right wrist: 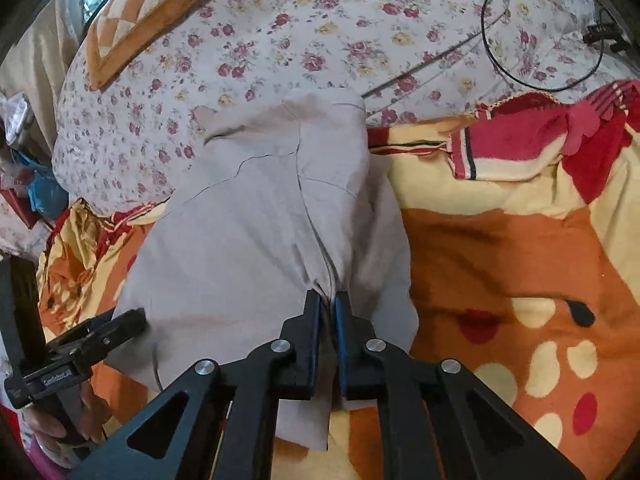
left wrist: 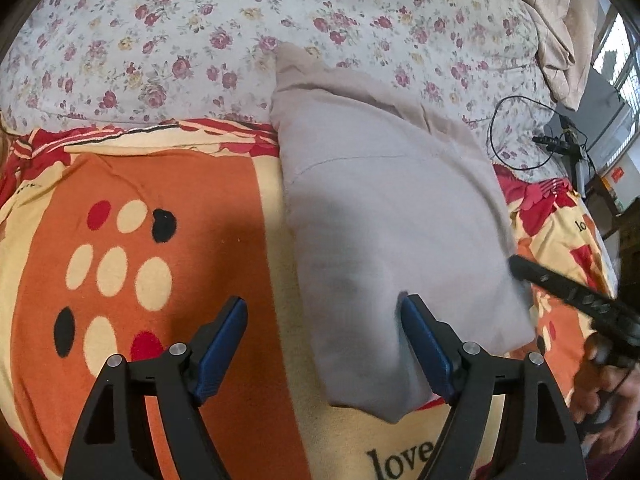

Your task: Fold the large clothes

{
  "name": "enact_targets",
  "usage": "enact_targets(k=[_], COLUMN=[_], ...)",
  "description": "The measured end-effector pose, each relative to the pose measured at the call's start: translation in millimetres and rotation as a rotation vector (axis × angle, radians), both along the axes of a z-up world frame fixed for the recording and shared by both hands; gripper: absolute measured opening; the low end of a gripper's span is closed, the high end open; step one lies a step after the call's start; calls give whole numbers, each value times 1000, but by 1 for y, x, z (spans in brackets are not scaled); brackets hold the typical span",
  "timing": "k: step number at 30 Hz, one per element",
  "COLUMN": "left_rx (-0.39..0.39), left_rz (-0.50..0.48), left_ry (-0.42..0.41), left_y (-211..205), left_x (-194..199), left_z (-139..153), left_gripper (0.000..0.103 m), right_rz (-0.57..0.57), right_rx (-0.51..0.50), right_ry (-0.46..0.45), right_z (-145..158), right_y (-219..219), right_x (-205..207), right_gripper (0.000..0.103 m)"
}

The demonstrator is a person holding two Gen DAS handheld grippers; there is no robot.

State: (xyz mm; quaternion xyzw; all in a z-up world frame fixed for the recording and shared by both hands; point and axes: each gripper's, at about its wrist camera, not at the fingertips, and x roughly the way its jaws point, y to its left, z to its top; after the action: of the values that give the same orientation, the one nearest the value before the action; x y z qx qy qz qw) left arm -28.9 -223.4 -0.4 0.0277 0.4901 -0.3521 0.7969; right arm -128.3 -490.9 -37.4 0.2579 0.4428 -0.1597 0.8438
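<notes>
A grey garment (left wrist: pixel 392 216) lies partly folded on the bed, its far end reaching onto the floral sheet. My left gripper (left wrist: pixel 324 320) is open over the garment's near left edge. One blue pad (left wrist: pixel 424 344) rests on the cloth and the other finger (left wrist: pixel 224 340) stands over the orange blanket. In the right wrist view my right gripper (right wrist: pixel 330 308) is shut on a pinched ridge of the grey garment (right wrist: pixel 248 240) near its front. The right gripper's black finger (left wrist: pixel 560 292) shows at the garment's right edge, and the left gripper (right wrist: pixel 108 332) shows at the cloth's left side.
An orange, red and cream blanket (left wrist: pixel 168 240) covers the near bed, and a floral sheet (left wrist: pixel 200 40) lies beyond. A black cable loop (left wrist: pixel 516 132) lies at the far right. A patterned pillow (right wrist: pixel 140 12) sits at the back. A hand (right wrist: pixel 52 428) holds the left tool.
</notes>
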Motion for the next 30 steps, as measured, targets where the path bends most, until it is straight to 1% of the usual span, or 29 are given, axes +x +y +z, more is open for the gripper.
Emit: enact_targets(k=[2, 3, 5, 7, 8, 10, 12, 14, 16, 17, 19, 21, 22, 26, 27, 29, 30], left_rx=[3, 5, 4, 4, 4, 4, 4, 2, -3, -4, -11, -14, -18, -44, -55, -85, -102], left_rz=[-2, -2, -1, 0, 0, 0, 1, 1, -2, -4, -5, -1, 0, 9, 13, 24, 29], left_ry=[4, 4, 6, 7, 7, 7, 11, 15, 21, 25, 35, 43, 49, 71, 72, 70, 71], left_y=[-2, -2, -3, -3, -3, -3, -3, -4, -4, -5, -7, -8, -8, -5, -3, 0, 2], left_x=[0, 1, 1, 2, 2, 2, 4, 5, 6, 7, 8, 10, 11, 14, 15, 17, 19], left_z=[-1, -2, -2, -3, -3, -3, -5, -6, -6, -7, -8, -10, -11, -10, -9, -6, -5], left_gripper=[80, 79, 79, 80, 80, 80, 81, 82, 83, 84, 86, 87, 87, 87, 87, 88, 91], right_rz=[-30, -39, -55, -26, -8, 33, 60, 45, 2, -21, -63, -87, -92, -82, -84, -103, -106], right_rx=[-16, -27, -70, -98, -100, -105, -94, -84, -72, -70, -101, -41, -23, -41, -39, -50, -48], right_ry=[-14, -25, -64, -112, -123, -135, -124, -84, -50, -30, 19, -3, -19, -10, -13, -13, -19], right_z=[13, 20, 38, 54, 57, 59, 49, 32, 14, 4, -13, -28, -31, -21, -18, -11, -9], right_y=[1, 2, 6, 14, 17, 25, 27, 21, 8, 1, -9, -18, -21, -20, -21, -24, -27], right_x=[-5, -6, -6, 2, 8, 26, 45, 62, 70, 72, 72, 65, 61, 56, 54, 46, 43], right_gripper=[20, 25, 39, 44, 46, 46, 45, 44, 41, 40, 40, 40, 40, 41, 43, 59, 62])
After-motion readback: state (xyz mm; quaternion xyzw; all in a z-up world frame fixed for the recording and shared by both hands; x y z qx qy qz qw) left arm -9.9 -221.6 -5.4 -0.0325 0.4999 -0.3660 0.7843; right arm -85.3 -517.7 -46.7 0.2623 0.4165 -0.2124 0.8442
